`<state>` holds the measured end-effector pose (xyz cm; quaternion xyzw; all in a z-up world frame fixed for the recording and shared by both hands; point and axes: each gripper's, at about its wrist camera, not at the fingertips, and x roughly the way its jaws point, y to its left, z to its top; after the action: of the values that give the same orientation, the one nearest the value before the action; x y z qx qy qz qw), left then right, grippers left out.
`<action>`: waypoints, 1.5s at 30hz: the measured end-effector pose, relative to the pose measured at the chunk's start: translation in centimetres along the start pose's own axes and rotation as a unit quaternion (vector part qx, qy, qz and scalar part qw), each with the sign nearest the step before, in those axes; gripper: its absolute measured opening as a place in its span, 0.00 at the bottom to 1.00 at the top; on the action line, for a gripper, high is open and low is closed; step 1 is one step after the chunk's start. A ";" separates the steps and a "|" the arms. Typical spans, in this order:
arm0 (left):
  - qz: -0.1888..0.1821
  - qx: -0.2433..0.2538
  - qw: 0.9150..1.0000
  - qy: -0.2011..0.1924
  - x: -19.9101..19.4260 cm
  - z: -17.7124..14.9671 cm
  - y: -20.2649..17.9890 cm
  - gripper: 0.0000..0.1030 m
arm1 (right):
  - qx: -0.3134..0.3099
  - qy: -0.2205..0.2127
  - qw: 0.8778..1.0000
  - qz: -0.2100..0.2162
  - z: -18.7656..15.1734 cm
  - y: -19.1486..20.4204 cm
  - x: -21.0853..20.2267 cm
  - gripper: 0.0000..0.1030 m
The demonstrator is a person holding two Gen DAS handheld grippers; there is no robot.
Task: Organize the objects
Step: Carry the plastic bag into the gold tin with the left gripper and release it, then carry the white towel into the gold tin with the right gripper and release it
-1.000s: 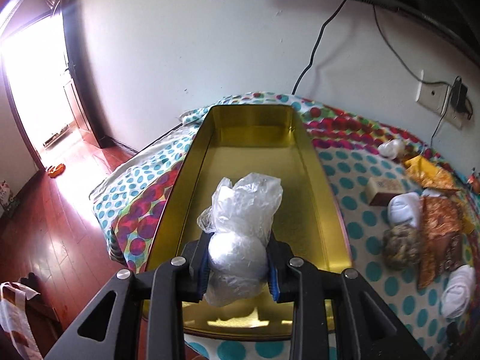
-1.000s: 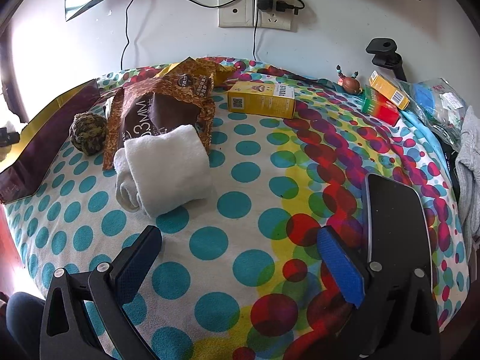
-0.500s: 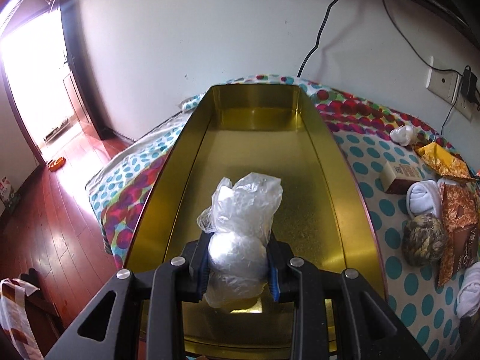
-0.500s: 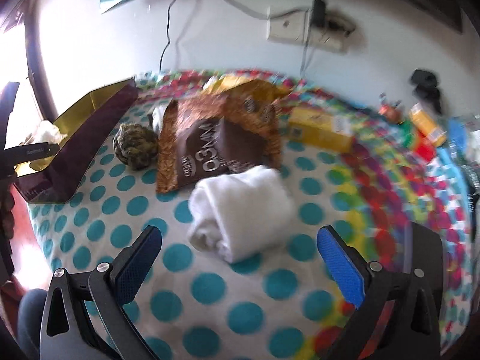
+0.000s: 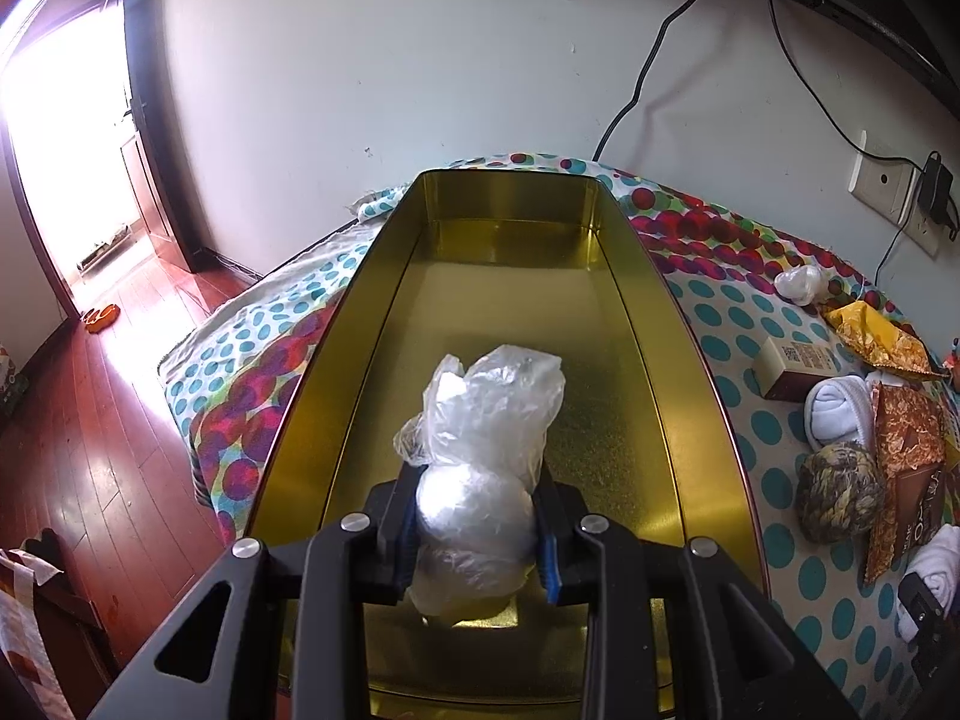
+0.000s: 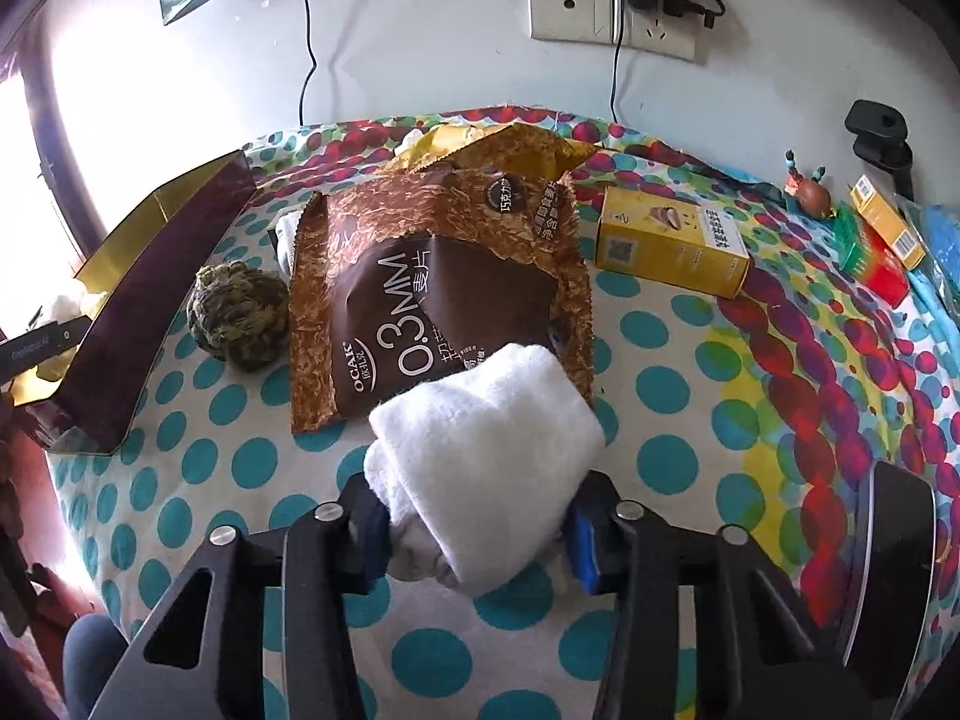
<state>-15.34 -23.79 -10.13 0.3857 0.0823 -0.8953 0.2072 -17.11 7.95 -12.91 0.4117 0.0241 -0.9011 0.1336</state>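
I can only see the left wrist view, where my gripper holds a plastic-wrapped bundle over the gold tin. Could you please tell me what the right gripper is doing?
Observer: The right gripper is closing its jaws, with the rolled white towel between them.
Operator: Thank you. Does that towel lie clear of the other things?
Observer: No, its far end overlaps the near edge of the brown snack bag.
Operator: And what stands past the yellow box, away from the tin?
Observer: Beyond the yellow box, a small brown figurine stands near the wall.
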 end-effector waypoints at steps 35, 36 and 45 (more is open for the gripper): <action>-0.048 0.004 0.998 -0.038 -8.4 -3.3 0.9 0.83 | -0.009 -0.066 0.998 0.013 2.6 2.0 -3.9 0.35; -0.049 0.005 0.998 -0.036 -8.5 -3.5 1.0 0.83 | -0.023 -0.070 0.997 0.014 3.2 3.1 -4.1 0.35; -0.059 -0.009 0.998 -0.030 -9.6 -4.8 3.1 0.83 | -0.108 -0.080 0.989 0.060 6.3 12.8 -4.9 0.35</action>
<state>-4.92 -22.13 -6.39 0.3510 0.1061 -0.9165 0.1599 -15.41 -4.26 -4.24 0.3218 0.0859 -0.9137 0.2330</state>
